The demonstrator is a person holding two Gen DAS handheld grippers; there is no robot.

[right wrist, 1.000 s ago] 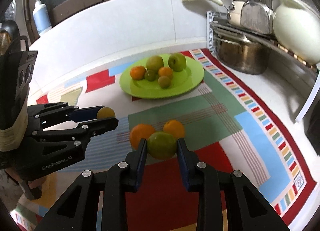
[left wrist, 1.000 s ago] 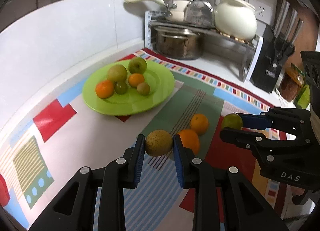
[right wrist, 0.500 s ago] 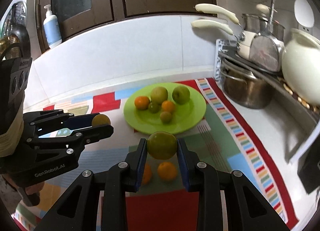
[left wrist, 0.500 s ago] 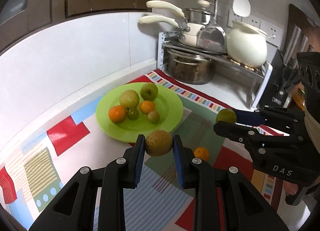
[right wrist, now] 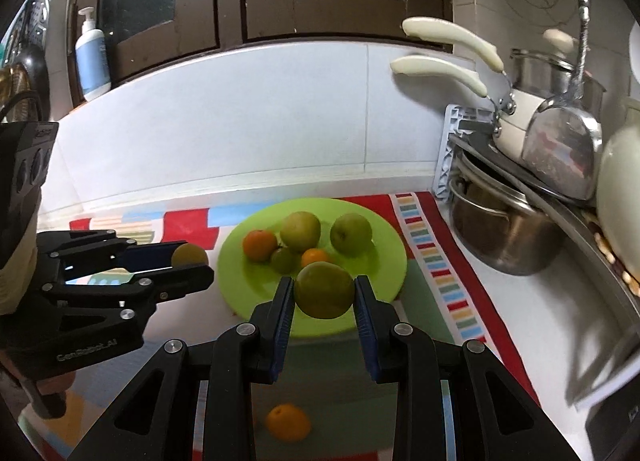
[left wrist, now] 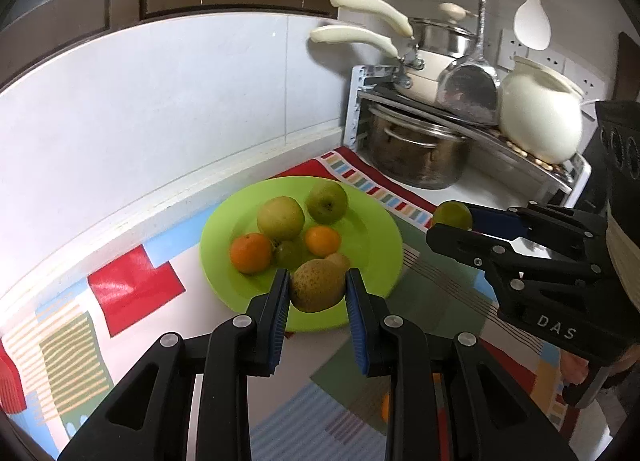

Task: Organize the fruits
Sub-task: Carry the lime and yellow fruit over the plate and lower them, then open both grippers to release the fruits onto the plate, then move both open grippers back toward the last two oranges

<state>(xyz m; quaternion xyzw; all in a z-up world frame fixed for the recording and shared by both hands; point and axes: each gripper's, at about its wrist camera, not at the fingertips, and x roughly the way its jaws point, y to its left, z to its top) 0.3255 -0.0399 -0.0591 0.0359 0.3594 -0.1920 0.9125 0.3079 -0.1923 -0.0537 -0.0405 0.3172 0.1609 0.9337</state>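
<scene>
My left gripper (left wrist: 317,293) is shut on a brown-yellow pear (left wrist: 316,286) and holds it above the near rim of the green plate (left wrist: 372,237). My right gripper (right wrist: 324,295) is shut on a green round fruit (right wrist: 324,290), also raised over the plate's (right wrist: 392,261) near edge. The plate holds several fruits: two green apples, two oranges (left wrist: 250,253) and small green ones. An orange (right wrist: 288,422) lies on the mat below my right gripper. Each gripper shows in the other's view: the right one (left wrist: 452,221) and the left one (right wrist: 192,261).
A colourful patterned mat (left wrist: 136,285) covers the counter. A rack at the back right holds a steel pot (left wrist: 416,157), pans with cream handles (left wrist: 360,37) and a white ceramic pot (left wrist: 540,117). A white tiled wall (right wrist: 240,117) runs behind. A soap bottle (right wrist: 93,57) stands far left.
Both grippers have lifted their fruit off the mat and moved forward toward the green plate. The plate is now closer, right under the held fruits.
</scene>
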